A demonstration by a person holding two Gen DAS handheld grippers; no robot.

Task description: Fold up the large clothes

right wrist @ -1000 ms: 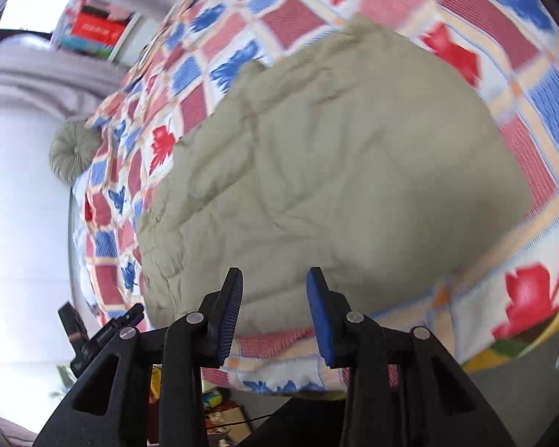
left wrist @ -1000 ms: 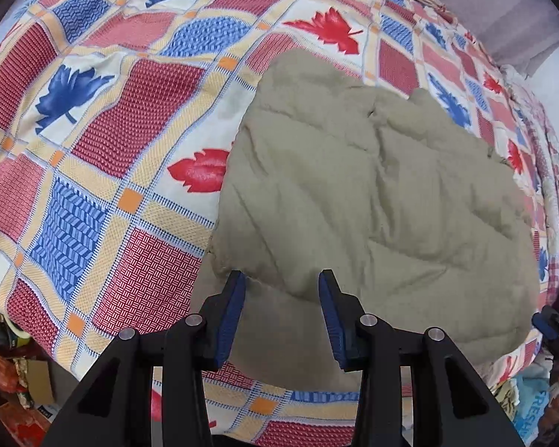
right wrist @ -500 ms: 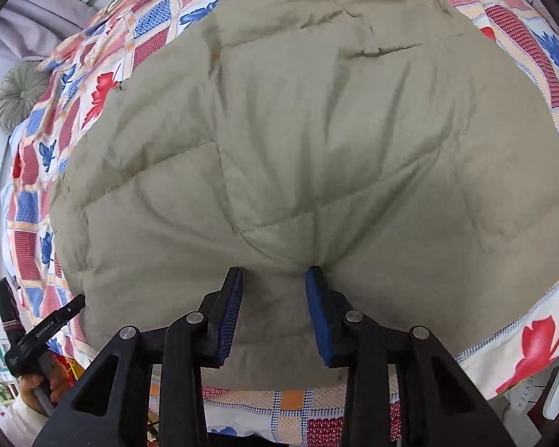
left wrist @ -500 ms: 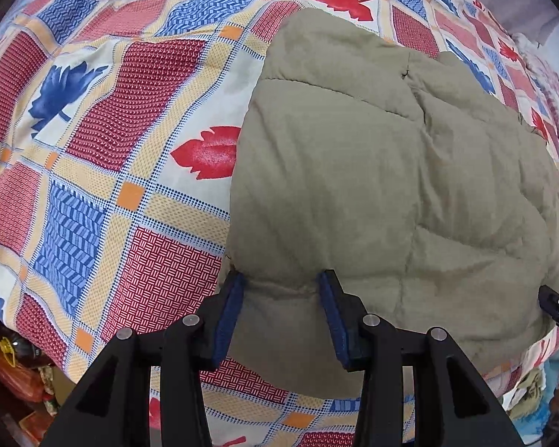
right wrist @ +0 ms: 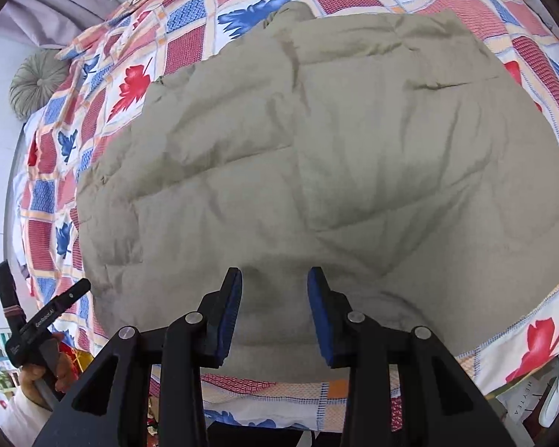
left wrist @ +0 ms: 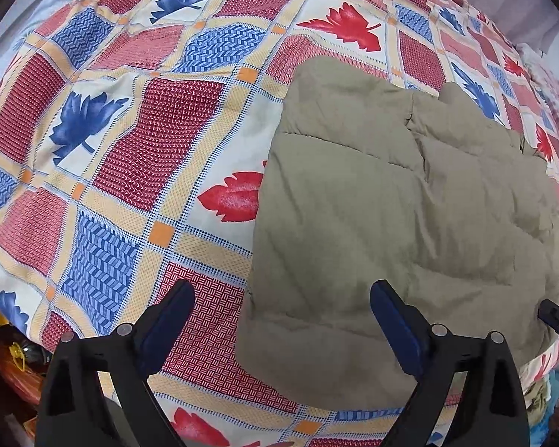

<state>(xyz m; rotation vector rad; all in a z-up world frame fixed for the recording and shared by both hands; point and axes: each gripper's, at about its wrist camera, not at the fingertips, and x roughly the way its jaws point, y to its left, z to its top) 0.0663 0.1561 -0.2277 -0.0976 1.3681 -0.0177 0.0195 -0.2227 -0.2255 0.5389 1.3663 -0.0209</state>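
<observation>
Jacket [left wrist: 410, 216] lies folded on the quilt [left wrist: 160, 141]. My left gripper [left wrist: 279, 320] has just opened wide over its near edge; right gripper [right wrist: 274, 298], narrow, seems to pinch padding. Next I should release it.

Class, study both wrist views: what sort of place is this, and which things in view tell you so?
Most likely a bedroom at home: a padded olive jacket lies on a bed under a patchwork leaf-print bedspread, with a round tufted cushion at its far end.
</observation>
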